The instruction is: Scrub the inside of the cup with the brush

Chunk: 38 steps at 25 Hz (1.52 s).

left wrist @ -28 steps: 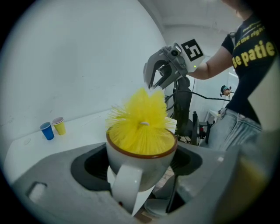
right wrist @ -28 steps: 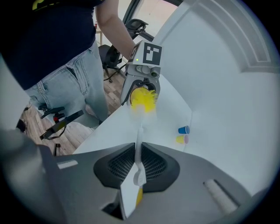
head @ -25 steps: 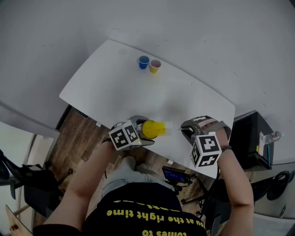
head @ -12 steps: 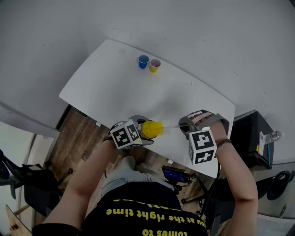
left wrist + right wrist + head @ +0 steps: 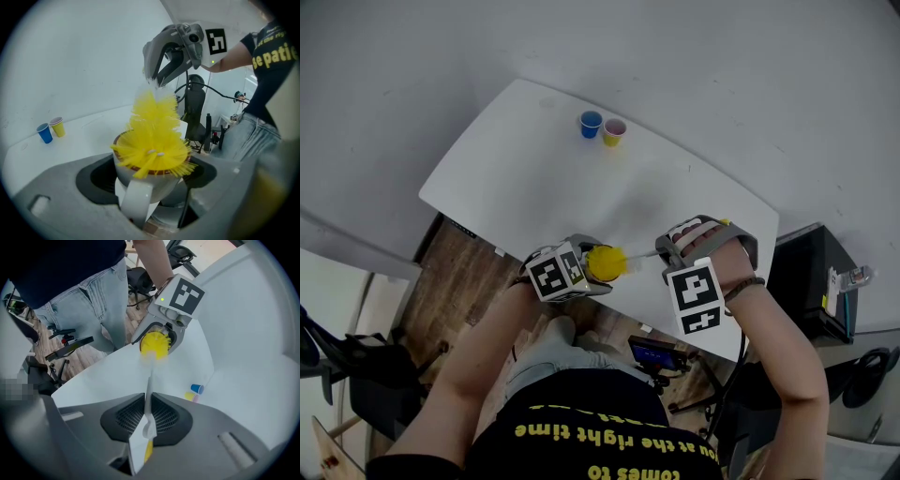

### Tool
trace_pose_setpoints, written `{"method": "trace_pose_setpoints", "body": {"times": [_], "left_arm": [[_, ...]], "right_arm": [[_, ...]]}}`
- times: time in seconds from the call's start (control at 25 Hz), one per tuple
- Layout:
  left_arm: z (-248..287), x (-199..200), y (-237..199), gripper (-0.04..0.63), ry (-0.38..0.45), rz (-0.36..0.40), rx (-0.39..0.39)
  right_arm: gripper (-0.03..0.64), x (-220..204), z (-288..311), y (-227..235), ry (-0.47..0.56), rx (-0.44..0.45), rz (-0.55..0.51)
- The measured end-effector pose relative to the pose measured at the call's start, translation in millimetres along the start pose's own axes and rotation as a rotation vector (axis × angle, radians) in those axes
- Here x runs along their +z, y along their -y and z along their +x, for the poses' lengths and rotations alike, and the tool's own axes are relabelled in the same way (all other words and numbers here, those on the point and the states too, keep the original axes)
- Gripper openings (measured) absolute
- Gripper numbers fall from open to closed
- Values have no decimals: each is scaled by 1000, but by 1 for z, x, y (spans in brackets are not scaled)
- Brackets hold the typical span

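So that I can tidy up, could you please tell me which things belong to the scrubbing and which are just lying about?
In use: white cup in the left gripper; yellow brush in the right gripper.
Lying about: small blue cup; small yellow cup.

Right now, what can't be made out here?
Inside of the cup: left gripper view, the brush bristles fill its mouth; head view, too small.
Cup itself in right gripper view: hidden behind bristles and the left gripper.
Brush handle end: right gripper view, buried between the right gripper jaws.
Blue cup and yellow cup: contents too small in every view.
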<state>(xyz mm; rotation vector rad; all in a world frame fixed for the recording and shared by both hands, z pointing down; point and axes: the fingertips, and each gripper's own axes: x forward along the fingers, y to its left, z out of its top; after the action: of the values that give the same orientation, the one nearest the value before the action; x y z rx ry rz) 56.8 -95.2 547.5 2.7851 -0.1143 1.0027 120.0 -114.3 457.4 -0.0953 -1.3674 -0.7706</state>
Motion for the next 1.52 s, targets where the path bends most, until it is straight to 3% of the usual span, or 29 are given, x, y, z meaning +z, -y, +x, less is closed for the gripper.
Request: {"method": "trace_pose_setpoints", "body": {"times": [0.52,1.0,1.52], "left_arm": [[9,1,3,411,-24,4,-31],[24,-7,1,411,-69,15,-34],[27,-15,-10,411,-85,0,-19]], "right_arm": [[52,13,14,0,-35,48,-85],[51,47,17,7,25,56,-117],[51,48,8,11,90,54,-84]]}}
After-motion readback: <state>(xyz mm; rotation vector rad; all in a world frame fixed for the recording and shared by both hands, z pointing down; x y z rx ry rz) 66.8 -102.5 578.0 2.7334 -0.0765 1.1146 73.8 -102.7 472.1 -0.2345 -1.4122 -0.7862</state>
